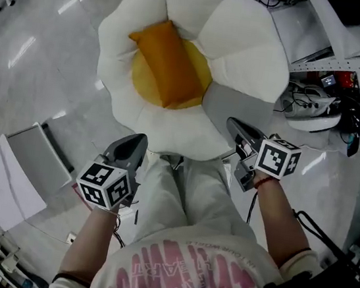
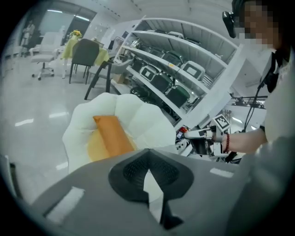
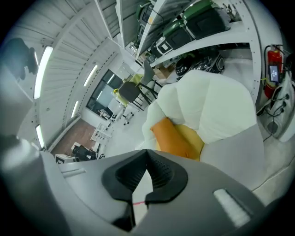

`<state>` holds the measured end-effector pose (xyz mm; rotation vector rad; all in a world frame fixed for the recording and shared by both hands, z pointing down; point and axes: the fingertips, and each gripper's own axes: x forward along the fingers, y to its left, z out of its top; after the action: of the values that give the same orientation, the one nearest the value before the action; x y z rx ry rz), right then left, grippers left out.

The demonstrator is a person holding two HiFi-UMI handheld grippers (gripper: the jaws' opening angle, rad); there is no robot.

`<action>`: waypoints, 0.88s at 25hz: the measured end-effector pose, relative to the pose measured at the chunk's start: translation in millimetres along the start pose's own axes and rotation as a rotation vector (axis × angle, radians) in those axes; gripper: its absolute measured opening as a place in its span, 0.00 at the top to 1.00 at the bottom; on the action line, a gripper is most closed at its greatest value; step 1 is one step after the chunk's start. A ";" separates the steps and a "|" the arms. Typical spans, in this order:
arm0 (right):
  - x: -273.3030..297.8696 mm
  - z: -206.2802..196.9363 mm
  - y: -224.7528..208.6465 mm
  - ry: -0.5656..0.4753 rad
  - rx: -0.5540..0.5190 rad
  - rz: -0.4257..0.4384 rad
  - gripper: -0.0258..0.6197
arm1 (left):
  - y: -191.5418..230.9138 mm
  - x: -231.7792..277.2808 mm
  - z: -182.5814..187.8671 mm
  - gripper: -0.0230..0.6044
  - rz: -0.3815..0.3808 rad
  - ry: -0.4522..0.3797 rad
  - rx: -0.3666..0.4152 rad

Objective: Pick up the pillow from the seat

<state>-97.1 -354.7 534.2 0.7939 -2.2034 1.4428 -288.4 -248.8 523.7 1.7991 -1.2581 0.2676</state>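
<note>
An orange oblong pillow [image 1: 168,62] lies across the yellow middle of a white petal-shaped seat [image 1: 241,42]. The pillow [image 2: 112,135] also shows in the left gripper view and the pillow [image 3: 174,138] in the right gripper view, each beyond the jaws. My left gripper [image 1: 137,142] is shut and empty, near the seat's front edge on the left. My right gripper [image 1: 234,124] is shut and empty too, at the seat's front right. Both are held off the pillow, not touching it.
Shoes [image 1: 311,112] and cables lie on the floor right of the seat, with a red extinguisher [image 3: 273,69] there. Shelving [image 2: 184,60] stands behind the seat. A grey and white panel [image 1: 17,170] lies on the floor at the left. The person's legs [image 1: 186,194] are below.
</note>
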 end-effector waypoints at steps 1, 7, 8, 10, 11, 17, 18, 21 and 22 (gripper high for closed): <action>9.3 -1.6 -13.0 0.029 -0.012 0.003 0.95 | 6.3 10.9 -6.6 0.94 0.019 -0.013 -0.040; 67.7 -15.6 -80.3 0.139 -0.058 0.022 0.95 | 44.6 86.6 -52.9 0.94 0.107 -0.045 -0.165; 77.6 -19.3 -90.2 0.155 -0.066 0.021 0.95 | 50.6 100.0 -60.7 0.94 0.116 -0.040 -0.171; 98.1 -29.8 -108.9 0.197 -0.090 0.023 0.95 | 63.2 125.2 -75.3 0.94 0.136 -0.024 -0.170; 108.7 -35.8 -118.3 0.220 -0.109 0.024 0.95 | 70.5 136.9 -82.0 0.94 0.149 -0.011 -0.163; 173.6 -64.8 -177.0 0.316 -0.272 -0.012 0.95 | 123.1 197.1 -119.2 0.94 0.223 0.076 -0.090; 184.1 -69.4 -183.7 0.331 -0.306 -0.021 0.95 | 132.6 204.1 -125.3 0.94 0.240 0.090 -0.073; 213.6 -81.8 -194.9 0.384 -0.448 -0.026 0.89 | 154.9 222.3 -134.4 0.87 0.269 0.102 -0.032; 221.8 -84.9 -197.0 0.398 -0.499 -0.027 0.87 | 158.4 228.4 -135.0 0.77 0.261 0.097 -0.027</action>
<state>-138.5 -392.3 837.7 0.3285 -2.0867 0.8765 -275.6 -305.4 827.1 1.5786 -1.4200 0.4761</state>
